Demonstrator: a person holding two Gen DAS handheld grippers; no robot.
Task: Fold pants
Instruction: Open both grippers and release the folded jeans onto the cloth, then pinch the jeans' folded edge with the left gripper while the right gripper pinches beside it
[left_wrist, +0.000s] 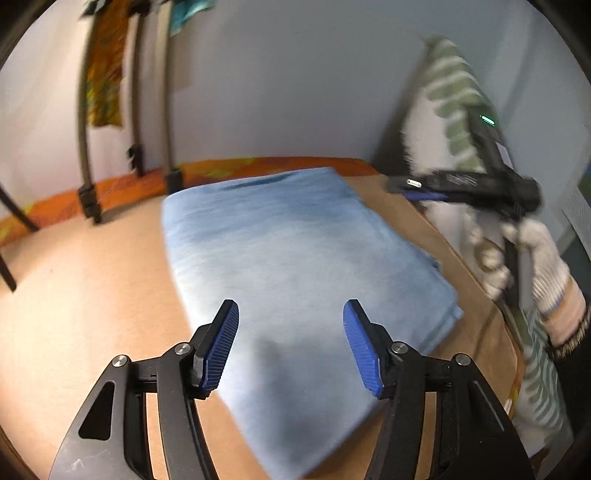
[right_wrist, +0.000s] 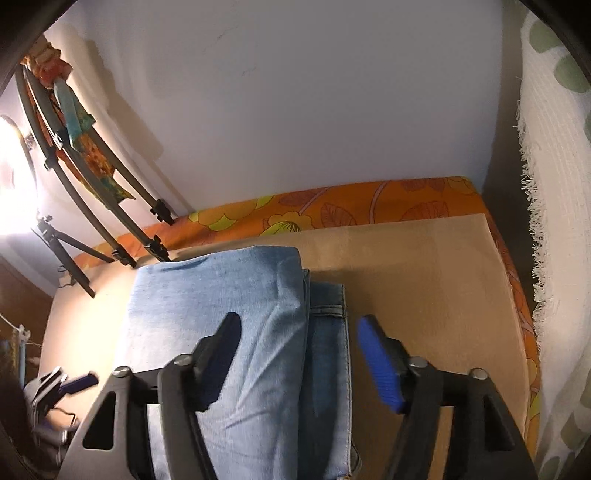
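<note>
**Both tongs spread above the folded jeans**

The light blue denim pants lie folded into a thick rectangular bundle on the flat tan cardboard-coloured table. They sit directly under and ahead of the left tongs, whose two ribbed blue pads stand well apart with only air between them; the cloth lies below the pads and nothing is gripped.

From the right wrist view, the right tongs are likewise spread wide and hold nothing. The pants run beneath them: the paler top fold passes under the left pad, and a darker stitched edge of denim shows in the gap between the pads, while the right pad hangs over bare table. Whether either pad brushes the fabric is hard to say, as the picture is soft there.

To the right of the left tongs, a hand in a white knitted glove grips the handle of the other black tool, blurred.

Beyond the pants, ahead of both tongs, an orange floral cloth lines the far table edge against a pale wall. Dark tripod legs stand to the far left, and a white fringed cloth with green markings hangs on the right.
</note>
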